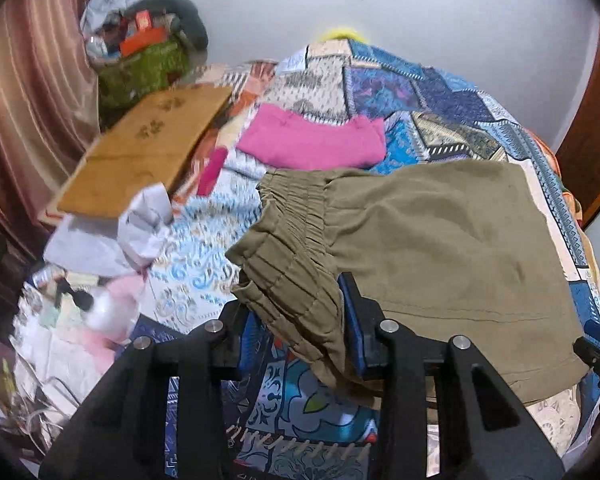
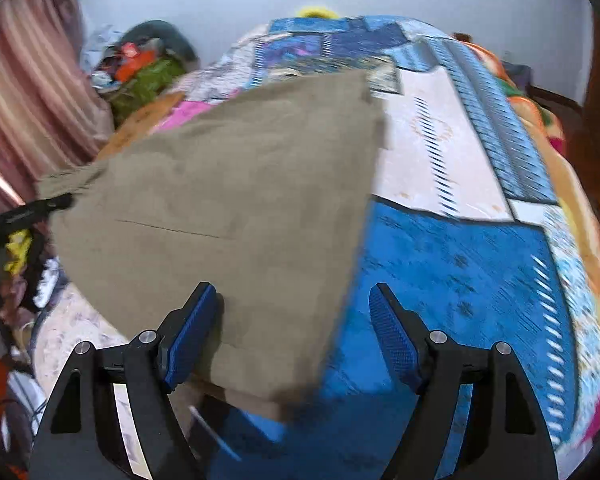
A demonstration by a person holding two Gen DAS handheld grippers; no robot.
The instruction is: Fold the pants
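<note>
The olive pants lie folded on the patterned bedspread. Their elastic waistband is at the left in the left wrist view. My left gripper is shut on the waistband corner and holds the cloth bunched between its blue pads. In the right wrist view the pants spread out ahead. My right gripper is open over the near right corner of the pants, with nothing between its pads. The left gripper's tip shows at the left edge of that view.
Folded pink clothing lies on the bed behind the pants. A wooden board, crumpled white paper and clutter sit at the left. A green bag stands by the curtain. An orange blanket lies at the right.
</note>
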